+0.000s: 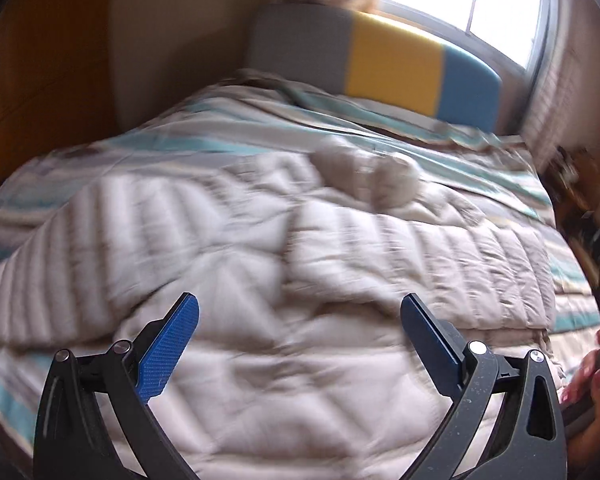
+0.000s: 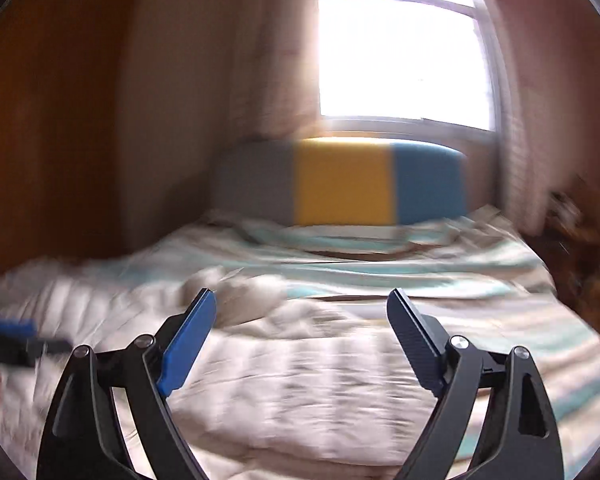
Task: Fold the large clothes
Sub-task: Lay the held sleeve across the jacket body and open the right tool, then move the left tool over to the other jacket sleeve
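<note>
Nightstand clutter — a blur

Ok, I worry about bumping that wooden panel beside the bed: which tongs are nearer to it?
Left. The left tongs hover over the coat on the wooden panel's side; the right tongs are further toward the bed's other side.

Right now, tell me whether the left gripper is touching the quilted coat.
Apart. In the left wrist view the left gripper hangs open above the quilted coat, nothing between its blue pads.
</note>
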Action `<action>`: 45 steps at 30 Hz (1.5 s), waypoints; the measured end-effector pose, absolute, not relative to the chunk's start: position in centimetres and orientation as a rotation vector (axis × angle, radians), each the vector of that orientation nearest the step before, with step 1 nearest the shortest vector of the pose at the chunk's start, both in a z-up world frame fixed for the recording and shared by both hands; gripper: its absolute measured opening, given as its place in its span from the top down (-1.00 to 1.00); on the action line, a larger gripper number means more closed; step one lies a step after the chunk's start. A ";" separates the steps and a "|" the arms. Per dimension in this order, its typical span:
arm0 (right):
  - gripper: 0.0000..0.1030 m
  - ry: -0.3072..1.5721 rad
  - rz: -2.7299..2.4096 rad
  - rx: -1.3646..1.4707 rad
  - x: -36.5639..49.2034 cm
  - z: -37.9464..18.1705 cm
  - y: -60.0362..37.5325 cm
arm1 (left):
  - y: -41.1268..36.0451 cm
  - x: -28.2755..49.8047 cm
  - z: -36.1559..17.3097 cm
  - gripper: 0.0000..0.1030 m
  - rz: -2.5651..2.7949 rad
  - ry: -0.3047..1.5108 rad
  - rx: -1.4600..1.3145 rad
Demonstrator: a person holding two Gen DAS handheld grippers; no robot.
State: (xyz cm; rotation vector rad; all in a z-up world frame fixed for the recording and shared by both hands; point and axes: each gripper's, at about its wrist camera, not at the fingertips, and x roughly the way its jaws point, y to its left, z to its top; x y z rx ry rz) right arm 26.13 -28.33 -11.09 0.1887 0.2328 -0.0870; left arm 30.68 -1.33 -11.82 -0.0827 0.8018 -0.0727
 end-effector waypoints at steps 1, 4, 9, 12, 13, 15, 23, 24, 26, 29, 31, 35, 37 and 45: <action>-0.68 0.255 -0.188 0.261 26.0 -11.2 -30.6 | -2.5 31.5 -12.0 -0.94 -0.092 0.803 -0.061; -0.51 0.350 -0.382 0.452 26.0 -12.4 -35.7 | -5.5 34.5 -13.6 -0.94 -0.095 0.815 0.029; -0.08 0.506 -0.412 0.557 27.9 -14.8 -39.3 | -6.2 38.4 -18.4 -0.62 -0.011 0.908 0.182; 0.01 0.553 -0.327 0.479 30.4 -15.2 -38.4 | -3.7 37.7 -20.0 -0.64 -0.001 0.873 0.128; 0.07 0.569 -0.295 0.449 31.6 -15.4 -37.5 | -3.2 37.6 -20.0 -0.66 0.001 0.872 0.101; 0.20 0.601 -0.230 0.389 33.8 -16.2 -35.7 | -2.6 37.5 -20.1 -0.75 0.014 0.878 0.076; 0.36 0.794 -0.156 0.275 41.2 -22.2 -33.5 | -3.2 37.0 -20.4 -0.85 0.036 0.876 0.081; 0.34 0.827 -0.150 0.280 42.0 -23.1 -33.6 | -3.2 37.1 -20.6 -0.86 0.035 0.879 0.076; 0.32 0.847 -0.144 0.282 42.8 -23.9 -33.7 | -3.4 37.3 -20.7 -0.89 0.035 0.883 0.075; 0.32 0.840 -0.158 0.254 42.8 -23.8 -33.5 | -3.5 37.7 -21.0 -0.93 0.042 0.888 0.081; 0.29 0.839 -0.148 0.275 42.6 -23.7 -33.9 | -3.5 37.7 -21.1 -0.94 0.040 0.888 0.074; 0.21 0.781 -0.104 0.383 40.4 -20.3 -35.9 | -3.2 37.8 -21.2 -0.94 0.035 0.893 0.062; 0.16 0.722 -0.113 0.373 38.6 -17.4 -36.6 | -3.2 37.8 -21.1 -0.94 0.035 0.892 0.062; 0.27 0.852 -0.083 0.119 34.7 -18.0 -32.7 | -3.2 37.8 -21.1 -0.94 0.037 0.894 0.067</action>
